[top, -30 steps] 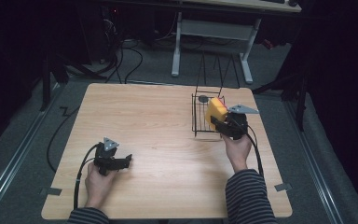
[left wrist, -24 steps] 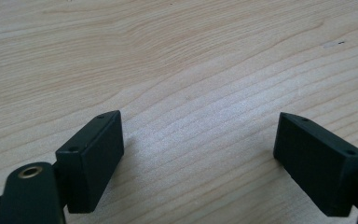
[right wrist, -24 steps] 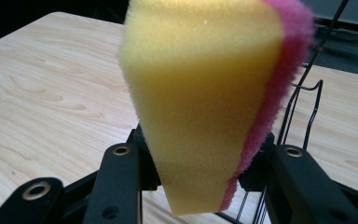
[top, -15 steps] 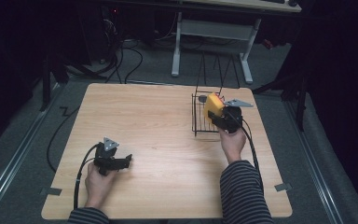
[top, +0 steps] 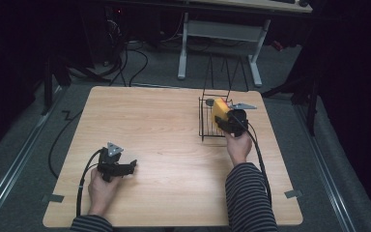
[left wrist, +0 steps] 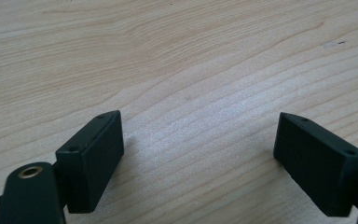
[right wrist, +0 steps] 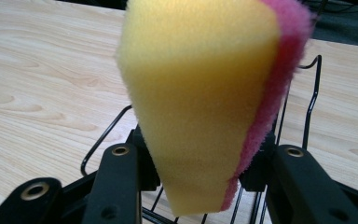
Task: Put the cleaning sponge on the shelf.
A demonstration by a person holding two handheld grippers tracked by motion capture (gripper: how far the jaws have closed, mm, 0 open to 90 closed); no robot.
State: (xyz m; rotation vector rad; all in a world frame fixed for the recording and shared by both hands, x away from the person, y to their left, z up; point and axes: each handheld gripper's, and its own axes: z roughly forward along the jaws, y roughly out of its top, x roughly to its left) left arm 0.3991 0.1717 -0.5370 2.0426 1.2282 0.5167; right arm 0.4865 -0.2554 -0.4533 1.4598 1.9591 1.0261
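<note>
On the wooden table (top: 164,125), the right gripper (top: 226,119), clenching the yellow-and-pink sponge (right wrist: 200,102), is edging lower over the wire basket (top: 206,126) than 1 second ago, nearing placement, while the left gripper (top: 125,168) is resting released.

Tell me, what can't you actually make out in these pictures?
- Right gripper view: the sponge held in the right gripper hides most of the wire basket behind it.
- High view: a dark thing in the basket's far corner is too small to identify.
- Left gripper view: the left gripper is cut off by the bottom edge.
</note>
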